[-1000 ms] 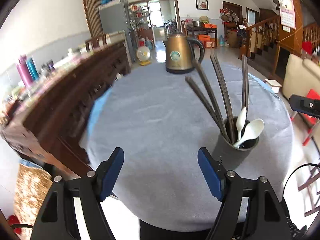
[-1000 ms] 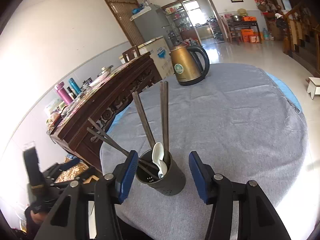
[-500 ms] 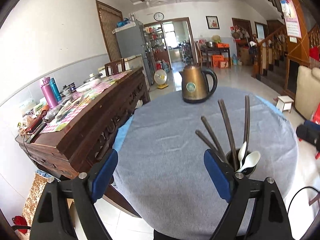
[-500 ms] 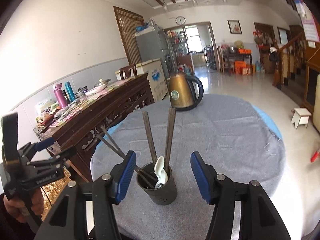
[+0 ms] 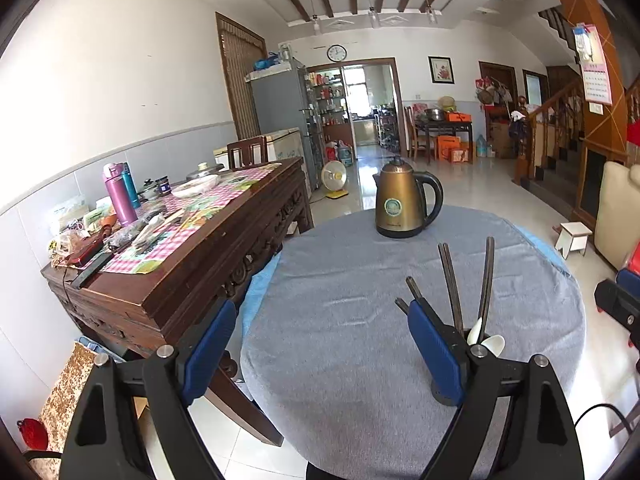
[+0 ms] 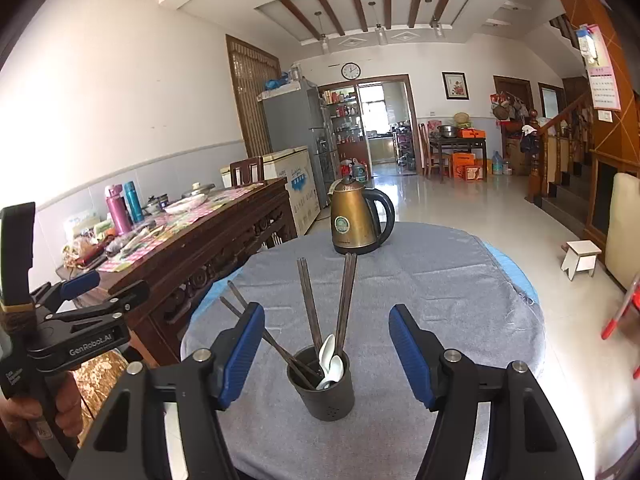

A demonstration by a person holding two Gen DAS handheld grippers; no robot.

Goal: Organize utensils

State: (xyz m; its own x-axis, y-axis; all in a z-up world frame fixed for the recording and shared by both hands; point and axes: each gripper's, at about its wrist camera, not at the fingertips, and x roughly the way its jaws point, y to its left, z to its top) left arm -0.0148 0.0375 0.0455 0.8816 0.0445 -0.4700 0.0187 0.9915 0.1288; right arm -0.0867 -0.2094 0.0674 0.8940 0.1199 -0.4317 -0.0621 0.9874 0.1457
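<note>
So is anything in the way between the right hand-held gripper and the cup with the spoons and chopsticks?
Nothing visible is. The right hand-held gripper is open and empty, and the cup stands right ahead of it on the grey cloth. Only bare cloth lies in between. The kettle stands far behind the cup.

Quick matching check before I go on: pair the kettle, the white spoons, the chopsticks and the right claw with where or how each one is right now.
Things:
1. kettle
2. white spoons
3. chopsticks
4. right claw

States:
A. leaning out of the dark holder, tips up
B. open, empty, hanging over the near edge of the table
C. upright at the far side of the grey cloth
D. bowls up, sitting low inside the holder

Pairs: 1-C, 2-D, 3-A, 4-B
</note>
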